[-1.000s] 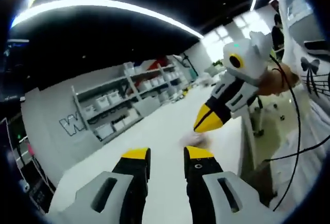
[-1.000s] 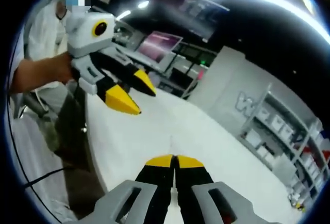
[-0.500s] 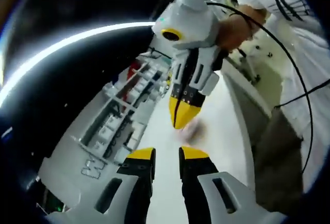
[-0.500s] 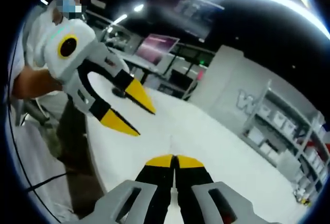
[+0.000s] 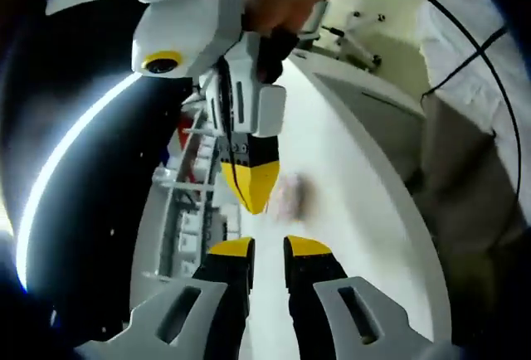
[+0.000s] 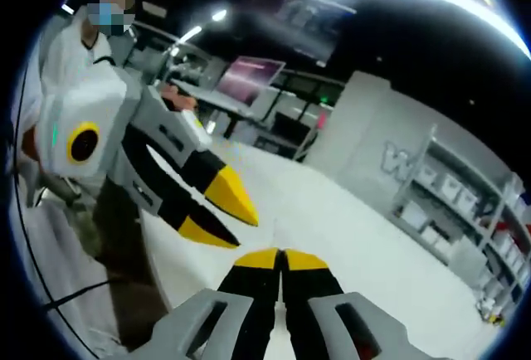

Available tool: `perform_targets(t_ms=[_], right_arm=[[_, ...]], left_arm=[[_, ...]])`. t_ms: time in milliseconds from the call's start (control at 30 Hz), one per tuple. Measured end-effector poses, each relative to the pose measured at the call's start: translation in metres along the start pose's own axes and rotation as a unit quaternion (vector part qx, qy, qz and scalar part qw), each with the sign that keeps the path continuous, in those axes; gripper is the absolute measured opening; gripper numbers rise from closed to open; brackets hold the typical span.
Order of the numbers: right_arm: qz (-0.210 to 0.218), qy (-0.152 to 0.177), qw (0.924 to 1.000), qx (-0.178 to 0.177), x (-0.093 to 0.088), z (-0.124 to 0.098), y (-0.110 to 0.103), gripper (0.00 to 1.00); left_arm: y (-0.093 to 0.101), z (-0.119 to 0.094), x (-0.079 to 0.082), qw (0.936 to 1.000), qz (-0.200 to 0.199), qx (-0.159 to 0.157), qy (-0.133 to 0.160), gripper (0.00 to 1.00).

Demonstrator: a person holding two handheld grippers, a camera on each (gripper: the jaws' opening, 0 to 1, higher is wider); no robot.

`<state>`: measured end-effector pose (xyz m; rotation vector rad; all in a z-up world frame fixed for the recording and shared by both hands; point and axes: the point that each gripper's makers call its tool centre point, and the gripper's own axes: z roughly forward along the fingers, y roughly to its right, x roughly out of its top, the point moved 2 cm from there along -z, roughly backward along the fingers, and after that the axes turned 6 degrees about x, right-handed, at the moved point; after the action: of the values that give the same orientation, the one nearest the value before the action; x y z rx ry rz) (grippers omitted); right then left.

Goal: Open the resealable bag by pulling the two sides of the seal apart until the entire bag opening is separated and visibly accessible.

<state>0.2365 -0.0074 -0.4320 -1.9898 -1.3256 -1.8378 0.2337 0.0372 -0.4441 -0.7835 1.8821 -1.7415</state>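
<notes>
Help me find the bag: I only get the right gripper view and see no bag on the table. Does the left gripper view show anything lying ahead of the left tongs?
Observer: Yes. A small pinkish thing lies on the white table beyond the left tongs. It is too blurred to call it the bag.
Operator: Are my right tongs near it?
Observer: In that view the right tongs point down, shut, and their tip appears right beside the pinkish thing. I cannot tell how high above the table they are.
Operator: Can you see how they are held?
Observer: A bare hand grips their body from above.
</notes>
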Motion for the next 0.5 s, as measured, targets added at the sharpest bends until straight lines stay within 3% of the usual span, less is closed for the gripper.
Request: perform_targets(t_ms=[167, 367, 500], right_arm=[[0.003, 0.0, 1.0, 0.001, 0.001, 0.0, 0.0, 0.0], [0.001, 0.001, 1.0, 0.002, 0.003, -0.001, 0.0, 0.0], [0.001, 0.001, 1.0, 0.001, 0.004, 0.0, 0.0, 0.0]], left_arm=[[-0.006, 0.006, 0.007, 0.9989, 0.042, 0.016, 0.014, 0.15], [-0.003, 0.014, 0.001, 0.9965, 0.084, 0.001, 0.005, 0.15], [-0.004, 0.017, 0.005, 0.9927, 0.119, -0.001, 0.021, 0.15]])
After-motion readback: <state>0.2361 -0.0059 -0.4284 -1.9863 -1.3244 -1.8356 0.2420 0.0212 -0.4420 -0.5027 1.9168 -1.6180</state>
